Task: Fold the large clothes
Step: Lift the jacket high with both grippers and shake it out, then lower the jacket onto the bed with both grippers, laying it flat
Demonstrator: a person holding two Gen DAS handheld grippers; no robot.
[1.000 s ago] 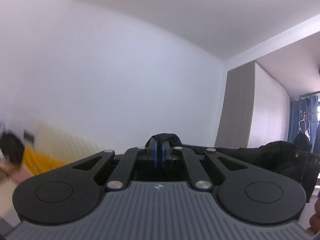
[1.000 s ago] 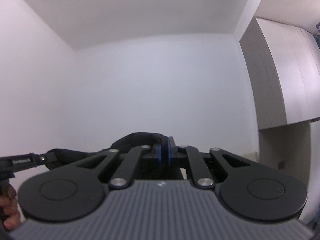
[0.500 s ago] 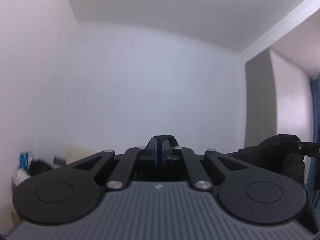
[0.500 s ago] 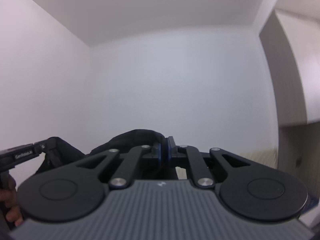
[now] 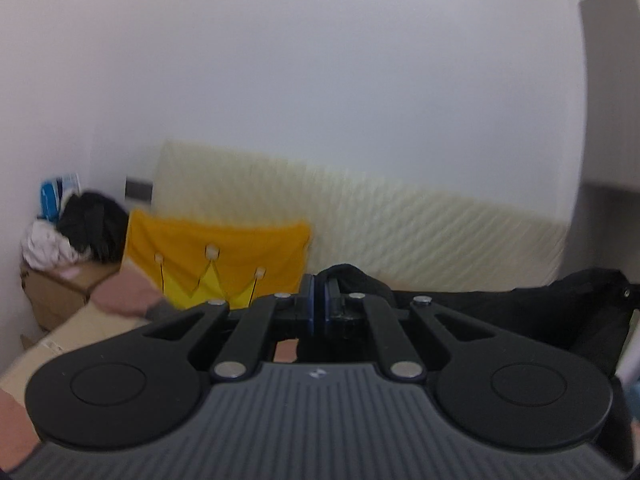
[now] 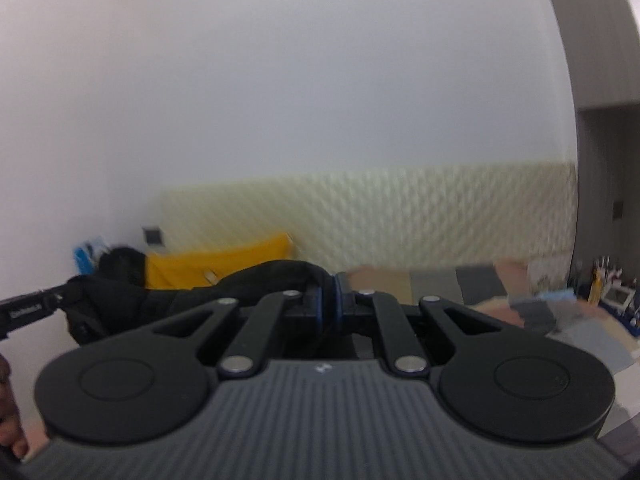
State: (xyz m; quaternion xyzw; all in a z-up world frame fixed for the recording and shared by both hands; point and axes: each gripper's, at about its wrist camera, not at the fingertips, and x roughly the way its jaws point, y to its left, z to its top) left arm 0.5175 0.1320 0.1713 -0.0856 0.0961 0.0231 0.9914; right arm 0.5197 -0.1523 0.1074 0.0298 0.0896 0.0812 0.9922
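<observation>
A black garment [image 5: 500, 308] hangs stretched between both grippers. In the left wrist view my left gripper [image 5: 319, 292] is shut on a bunched edge of the black garment, which runs off to the right. In the right wrist view my right gripper [image 6: 328, 292] is shut on the other end of the black garment [image 6: 256, 280], which stretches left to the left gripper's tip [image 6: 28, 308]. Most of the cloth below the grippers is hidden by their bodies.
A cream quilted headboard [image 5: 420, 224] lines the white wall. A yellow crown cloth [image 5: 216, 256], cardboard boxes [image 5: 60, 300] and a clothes pile [image 5: 76, 228] sit at the left. A patchwork bedspread [image 6: 460, 284] and a cluttered shelf [image 6: 608, 280] lie at the right.
Both grippers have tipped and dropped from facing the wall and ceiling, so the headboard, yellow cloth and bed have come into view. Both stay shut on the black garment.
</observation>
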